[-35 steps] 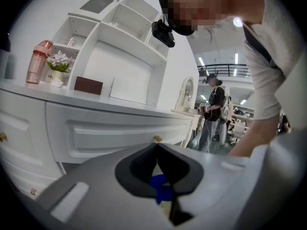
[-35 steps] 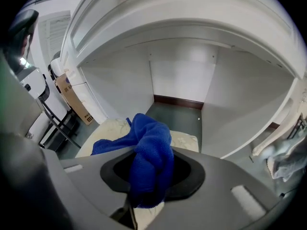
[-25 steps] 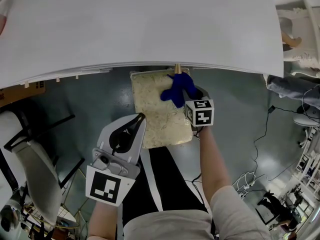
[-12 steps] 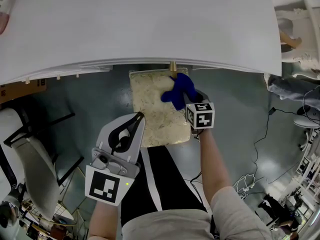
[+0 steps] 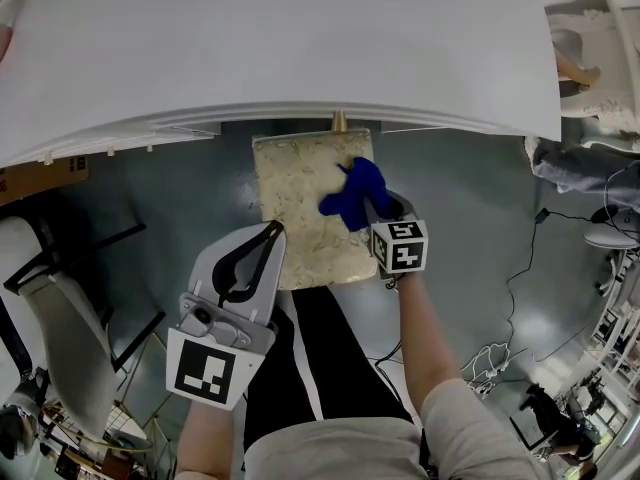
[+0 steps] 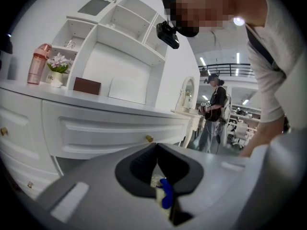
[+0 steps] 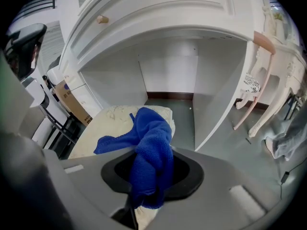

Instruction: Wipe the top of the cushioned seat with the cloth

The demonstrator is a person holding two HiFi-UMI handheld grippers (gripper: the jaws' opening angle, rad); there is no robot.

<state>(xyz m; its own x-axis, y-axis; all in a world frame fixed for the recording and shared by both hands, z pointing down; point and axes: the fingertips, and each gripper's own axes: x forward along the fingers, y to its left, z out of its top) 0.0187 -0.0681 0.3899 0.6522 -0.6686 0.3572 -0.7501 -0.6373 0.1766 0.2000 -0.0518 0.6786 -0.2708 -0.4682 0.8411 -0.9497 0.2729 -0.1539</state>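
Head view first: the jaws of your right gripper [image 5: 368,206] pinch the crumpled blue terry cloth [image 5: 352,192], which lies on the cream patterned cushioned seat [image 5: 295,208] just ahead of them. Press unevenly and bare jaw tips may scrape the fabric. That forearm reaches straight forward.

Left gripper view: your left gripper [image 6: 154,150] has its jaws together and empty, short of the seat.

Right gripper view: only a bunch is pinched, so dragging could tug it loose.
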